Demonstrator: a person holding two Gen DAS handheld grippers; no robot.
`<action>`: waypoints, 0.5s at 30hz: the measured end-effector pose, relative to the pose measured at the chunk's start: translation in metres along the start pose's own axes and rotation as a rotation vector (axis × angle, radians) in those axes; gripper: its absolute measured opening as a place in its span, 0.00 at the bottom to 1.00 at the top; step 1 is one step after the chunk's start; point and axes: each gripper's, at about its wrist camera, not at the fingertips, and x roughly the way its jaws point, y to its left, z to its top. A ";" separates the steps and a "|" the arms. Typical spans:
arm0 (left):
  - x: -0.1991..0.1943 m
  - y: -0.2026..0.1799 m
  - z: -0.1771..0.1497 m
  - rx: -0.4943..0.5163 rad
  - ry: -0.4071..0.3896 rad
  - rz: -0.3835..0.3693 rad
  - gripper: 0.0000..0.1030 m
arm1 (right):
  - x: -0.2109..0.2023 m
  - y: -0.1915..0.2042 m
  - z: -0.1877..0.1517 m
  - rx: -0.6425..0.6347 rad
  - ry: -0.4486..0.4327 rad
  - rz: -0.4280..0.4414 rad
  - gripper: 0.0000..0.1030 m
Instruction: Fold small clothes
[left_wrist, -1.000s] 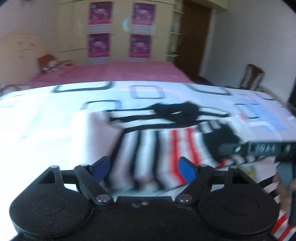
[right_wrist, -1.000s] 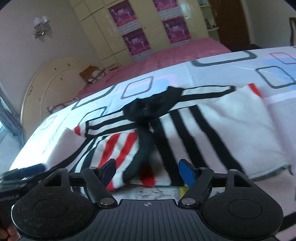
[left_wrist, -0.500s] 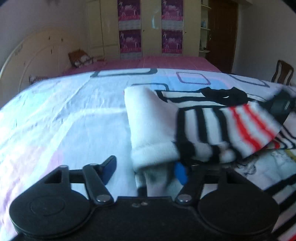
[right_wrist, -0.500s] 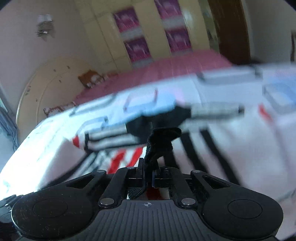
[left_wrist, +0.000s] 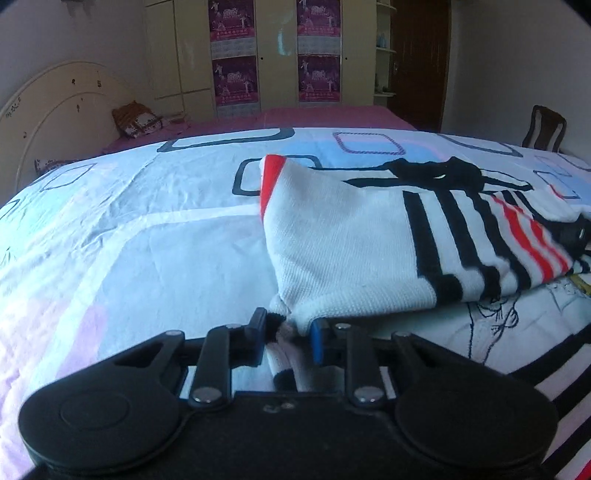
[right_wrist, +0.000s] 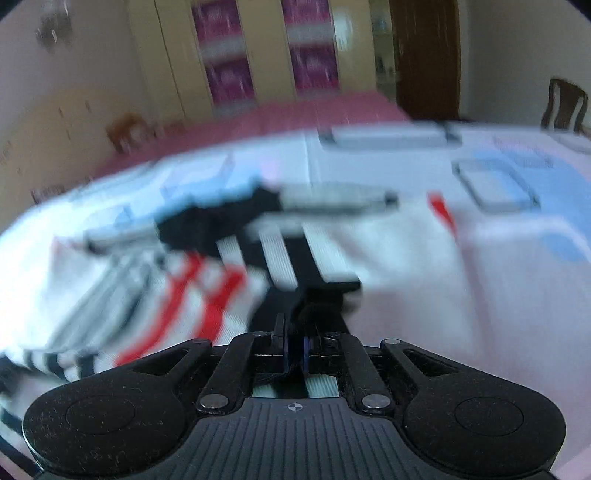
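Note:
A white knit sweater (left_wrist: 351, 236) with black and red stripes and a black collar (left_wrist: 436, 171) lies on the patterned bed sheet (left_wrist: 147, 240). My left gripper (left_wrist: 287, 334) is at its near hem corner. The jaws are closing, and bunched white and black fabric fills the gap between the blue pads (left_wrist: 316, 341). A red-striped sleeve (left_wrist: 532, 236) lies across the sweater's right part. In the blurred right wrist view, my right gripper (right_wrist: 294, 343) is shut on a black cuff (right_wrist: 317, 310) of the sweater (right_wrist: 388, 251), which stretches away from its fingers.
The sheet spreads wide to the left of the sweater. Beyond it lie a pink bedspread (left_wrist: 295, 116) with a cushion (left_wrist: 136, 118) and a curved headboard (left_wrist: 55, 110). A postered wardrobe (left_wrist: 273, 55) stands at the back and a wooden chair (left_wrist: 546, 127) at the right.
The left gripper came down to the sweater's hem corner and narrowed its jaws around it. The right gripper shut on the black cuff and swung sideways with it, blurring its view.

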 end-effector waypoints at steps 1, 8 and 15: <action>-0.002 0.000 0.002 0.001 0.006 -0.005 0.23 | -0.004 -0.001 0.000 -0.005 -0.002 0.001 0.06; -0.025 0.018 0.004 -0.056 0.041 -0.080 0.45 | -0.037 -0.018 0.004 0.023 -0.056 -0.032 0.36; -0.028 0.034 0.031 -0.184 0.022 -0.133 0.68 | -0.007 -0.030 0.022 0.120 -0.007 -0.007 0.36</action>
